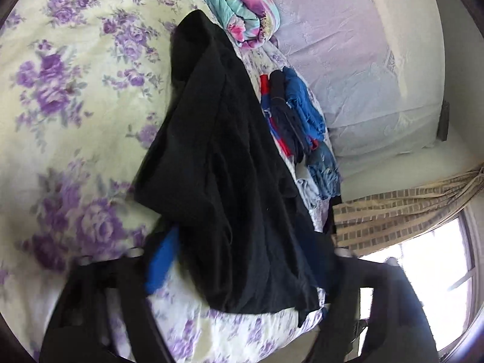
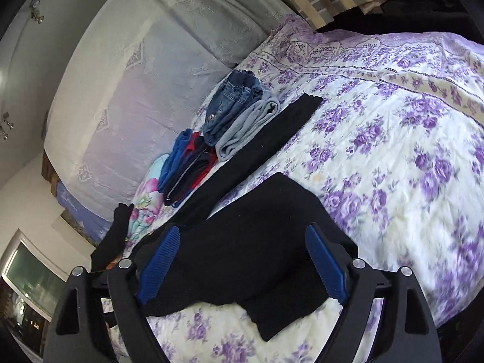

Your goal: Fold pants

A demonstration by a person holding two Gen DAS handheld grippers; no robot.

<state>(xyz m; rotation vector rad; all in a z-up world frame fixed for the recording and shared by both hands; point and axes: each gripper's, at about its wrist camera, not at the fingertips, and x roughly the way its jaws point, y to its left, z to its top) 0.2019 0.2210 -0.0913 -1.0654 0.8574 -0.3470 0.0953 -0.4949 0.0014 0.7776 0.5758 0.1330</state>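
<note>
Black pants (image 1: 230, 163) lie on a bed with a purple-flowered cover (image 1: 69, 96). In the left wrist view they stretch from the near edge toward the far pillow side. My left gripper (image 1: 242, 266) is open, with one blue pad (image 1: 161, 257) showing at the left; the pants cover the other pad. In the right wrist view the pants (image 2: 242, 242) lie between the two blue pads of my right gripper (image 2: 242, 266), which is open and hovers over a folded end. One leg (image 2: 272, 133) runs away toward the stacked clothes.
Folded jeans (image 2: 233, 106), a grey garment (image 2: 248, 127) and blue-red clothes (image 2: 187, 166) are stacked beside the pants. A rolled turquoise-pink blanket (image 1: 242, 9) lies further along. A lace-covered headboard (image 2: 145, 75), a checked curtain (image 1: 408, 211) and a window (image 1: 423, 272) border the bed.
</note>
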